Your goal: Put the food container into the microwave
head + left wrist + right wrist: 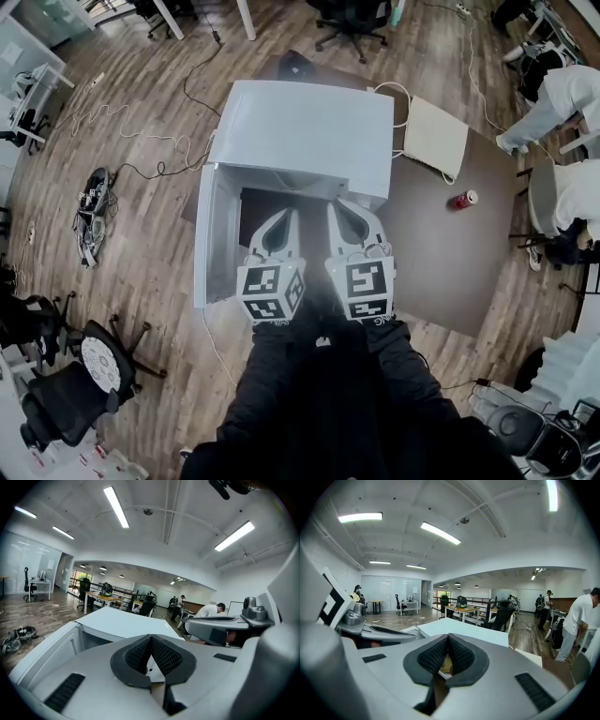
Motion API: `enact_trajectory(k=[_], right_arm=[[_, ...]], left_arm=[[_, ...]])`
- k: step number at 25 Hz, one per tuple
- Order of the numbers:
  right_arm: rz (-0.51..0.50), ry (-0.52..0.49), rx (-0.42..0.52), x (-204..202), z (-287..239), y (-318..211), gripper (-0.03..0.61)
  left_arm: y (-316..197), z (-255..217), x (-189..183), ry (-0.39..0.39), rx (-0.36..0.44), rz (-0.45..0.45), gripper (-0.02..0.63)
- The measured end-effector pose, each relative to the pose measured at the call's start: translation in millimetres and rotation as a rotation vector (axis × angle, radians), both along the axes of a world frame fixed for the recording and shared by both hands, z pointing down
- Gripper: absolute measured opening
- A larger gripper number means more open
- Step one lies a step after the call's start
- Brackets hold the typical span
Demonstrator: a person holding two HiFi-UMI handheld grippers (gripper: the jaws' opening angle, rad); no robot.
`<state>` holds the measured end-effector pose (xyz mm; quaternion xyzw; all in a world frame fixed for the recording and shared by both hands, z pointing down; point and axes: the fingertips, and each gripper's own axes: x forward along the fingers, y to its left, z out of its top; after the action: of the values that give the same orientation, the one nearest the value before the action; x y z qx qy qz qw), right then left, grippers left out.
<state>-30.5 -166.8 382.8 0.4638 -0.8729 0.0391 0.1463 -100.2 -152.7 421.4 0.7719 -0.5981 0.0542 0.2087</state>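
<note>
With fingers of the left gripper (287,217) and right gripper (339,208) pressed together, empty, before the open microwave (309,127) mid-frame on the desk (441,253), no food container shows; presumably light and stiff, best gripped at its rim.

The right gripper (448,638) has its jaws closed, the black ribbed pads (431,657) meeting at their tips with nothing gripped between them. A tan patch shows through the small gap below the tips, perhaps a table surface, but it is too small to tell. Beyond the jaws lies the flat white top of the microwave (464,629). The left gripper (393,634) sits just beside at the left, its marker cube (329,606) raised. A person (577,620) in a white shirt stands at the far right.
</note>
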Motion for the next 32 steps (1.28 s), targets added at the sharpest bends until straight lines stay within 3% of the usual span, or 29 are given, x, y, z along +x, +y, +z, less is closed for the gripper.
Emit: enact_trajectory(k=[16, 32], right_arm=[[0.026, -0.043, 0.099, 18.3, -43.3, 11.6, 0.024], [0.032, -0.043, 0.107, 22.6, -43.8, 7.4, 0.023]], left_arm=[[2.1, -48.4, 18.3, -0.025, 0.11, 0.027, 0.032], [-1.4, -45.5, 24.5, -0.037, 0.102, 0.044, 0.033]])
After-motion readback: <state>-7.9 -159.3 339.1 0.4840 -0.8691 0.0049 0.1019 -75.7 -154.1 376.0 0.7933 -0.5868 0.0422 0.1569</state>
